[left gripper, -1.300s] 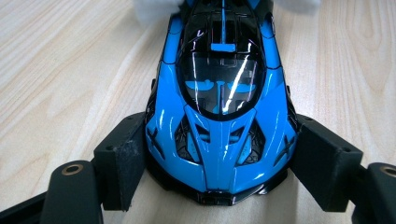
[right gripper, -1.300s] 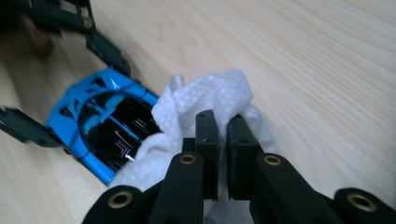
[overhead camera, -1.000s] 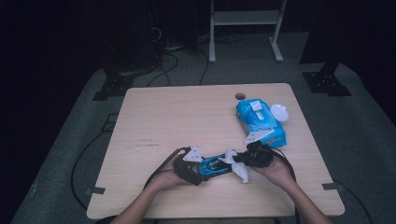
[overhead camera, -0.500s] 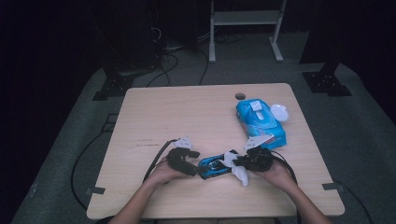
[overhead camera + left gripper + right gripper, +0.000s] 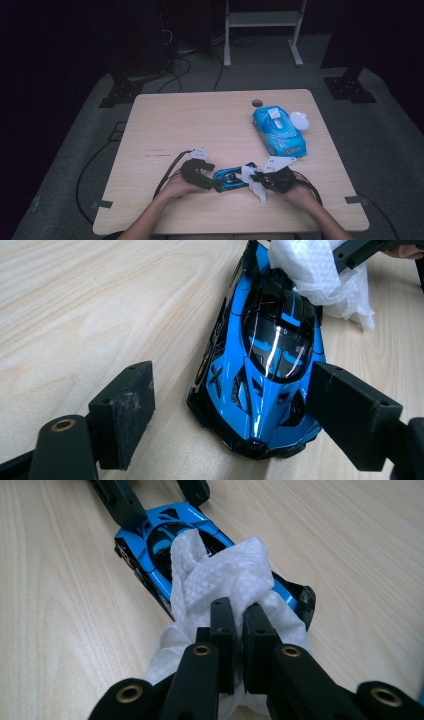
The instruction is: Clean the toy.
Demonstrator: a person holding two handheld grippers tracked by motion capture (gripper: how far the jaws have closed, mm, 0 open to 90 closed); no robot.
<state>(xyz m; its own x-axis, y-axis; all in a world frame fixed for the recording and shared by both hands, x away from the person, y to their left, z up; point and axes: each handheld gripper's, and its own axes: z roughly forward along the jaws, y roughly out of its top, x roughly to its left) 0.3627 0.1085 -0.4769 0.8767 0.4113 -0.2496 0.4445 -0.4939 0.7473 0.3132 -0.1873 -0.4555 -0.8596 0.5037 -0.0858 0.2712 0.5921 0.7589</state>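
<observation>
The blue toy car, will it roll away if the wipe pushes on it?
Probably it could: the blue toy car looks glossy and sits low on the smooth table. The left gripper has open jaws either side of its nose, likely stopping it. The wipe looks soft, so it pushes gently.

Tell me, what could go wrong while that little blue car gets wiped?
The left gripper is open around the toy car's nose, one jaw apart from it, so a push from the wipe could slide the car across the smooth table. The right gripper pinches only a bunch of the wipe, which might slip free. Its loose folds could snag on the car's tail.
</observation>
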